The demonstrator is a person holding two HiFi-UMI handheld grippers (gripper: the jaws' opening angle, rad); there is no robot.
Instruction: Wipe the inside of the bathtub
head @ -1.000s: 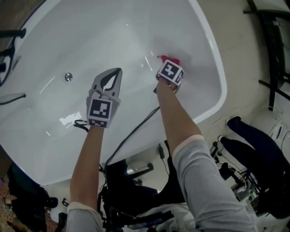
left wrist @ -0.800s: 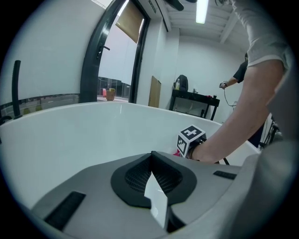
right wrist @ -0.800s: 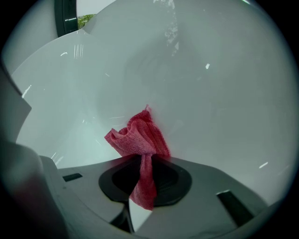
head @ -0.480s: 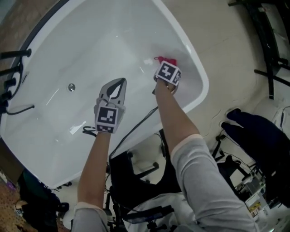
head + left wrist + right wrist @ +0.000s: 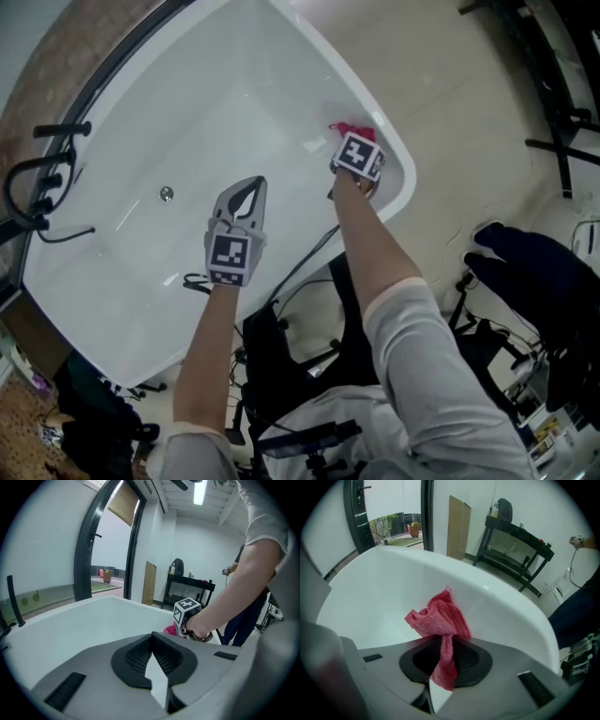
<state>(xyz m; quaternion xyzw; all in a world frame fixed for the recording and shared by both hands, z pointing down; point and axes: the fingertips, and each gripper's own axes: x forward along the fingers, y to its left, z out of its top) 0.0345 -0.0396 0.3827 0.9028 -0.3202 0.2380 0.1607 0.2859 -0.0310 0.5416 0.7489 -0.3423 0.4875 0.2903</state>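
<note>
1. The white bathtub (image 5: 234,103) is seen from above, with its rim running from the near left to the far right. A round metal drain (image 5: 166,194) is set in its floor, left of the middle.
2. A red cloth (image 5: 349,128) is held inside the bathtub at its far right end. It is bunched against the inner wall just below the rim. In the right gripper view the cloth (image 5: 438,620) is shown fanned out over the white wall, with a narrow tail hanging back between the jaws.
3. The right gripper (image 5: 352,142) is clamped on that cloth, with its jaws closed around the pinched tail. Its marker cube is turned up towards the head camera.
4. The left gripper (image 5: 249,186) is held over the middle of the tub, well apart from the cloth and to the right of the drain. Its jaws are brought together at the tips and nothing is held between them. Contact with the tub floor cannot be judged.
5. A black cable (image 5: 300,258) is draped over the near rim towards the right gripper.
6. Black tap fittings (image 5: 42,183) are mounted beyond the tub's left edge.
7. Dark bags (image 5: 534,272) lie on the pale floor to the right, and a black rack (image 5: 515,536) stands by the far wall.
</note>
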